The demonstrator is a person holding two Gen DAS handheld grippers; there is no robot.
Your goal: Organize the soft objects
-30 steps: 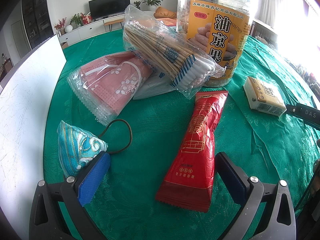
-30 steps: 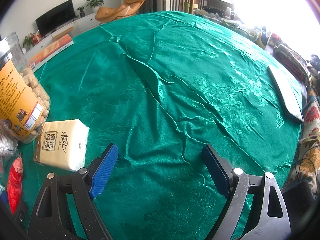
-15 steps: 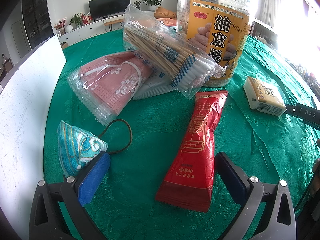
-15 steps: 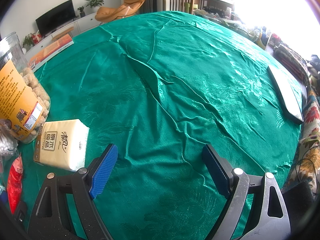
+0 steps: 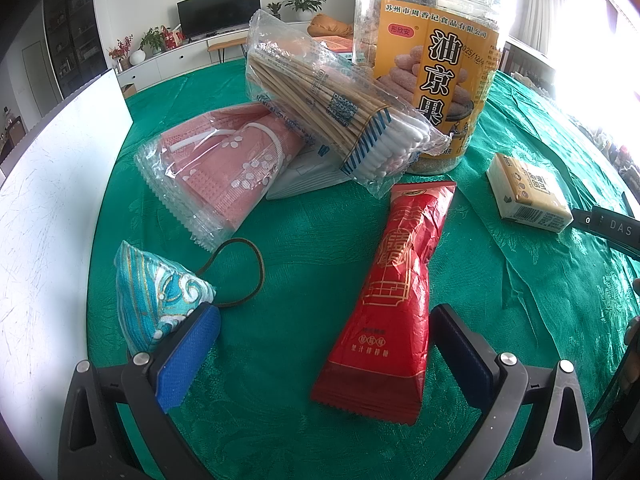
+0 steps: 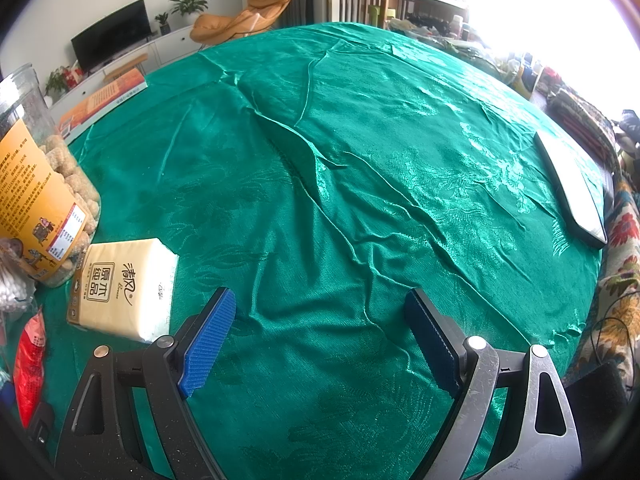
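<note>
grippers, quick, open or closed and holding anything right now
Left gripper: open, holding nothing, the red snack packet lies between its fingers.
Right gripper: open, empty, over bare green tablecloth.

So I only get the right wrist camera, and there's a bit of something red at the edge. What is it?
Observer: A long red snack packet, lying flat between the left gripper's open fingers.
Operator: Is there anything squishy near it?
Observer: Yes, a small blue patterned pouch with a brown cord loop, right beside the left finger.
Operator: What's next to the big jar?
Observer: A bag of cotton swabs leans on the snack jar, partly over a pink mask pack.
</note>
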